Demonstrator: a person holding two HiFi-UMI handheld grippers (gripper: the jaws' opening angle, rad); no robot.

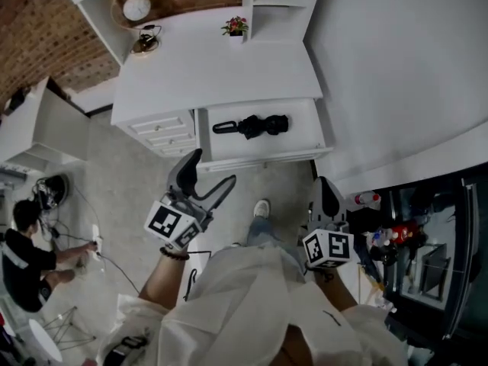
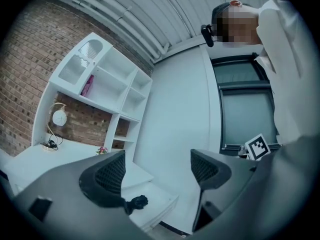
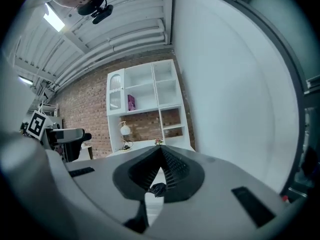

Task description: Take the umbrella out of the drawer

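The black folded umbrella (image 1: 255,126) lies flat in the open white drawer (image 1: 263,159) of the desk (image 1: 221,67). It runs side to side, with its thin loop end on the left. The left gripper (image 1: 213,168) is wide open with nothing in it. The right gripper (image 1: 325,183) is pinched together on nothing. Both are apart from the drawer.

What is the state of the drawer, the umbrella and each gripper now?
drawer: pulled open.
umbrella: folded, lying inside the drawer, not gripped.
left gripper: open, empty, short of the drawer.
right gripper: shut, holding nothing.
side drawers: closed.
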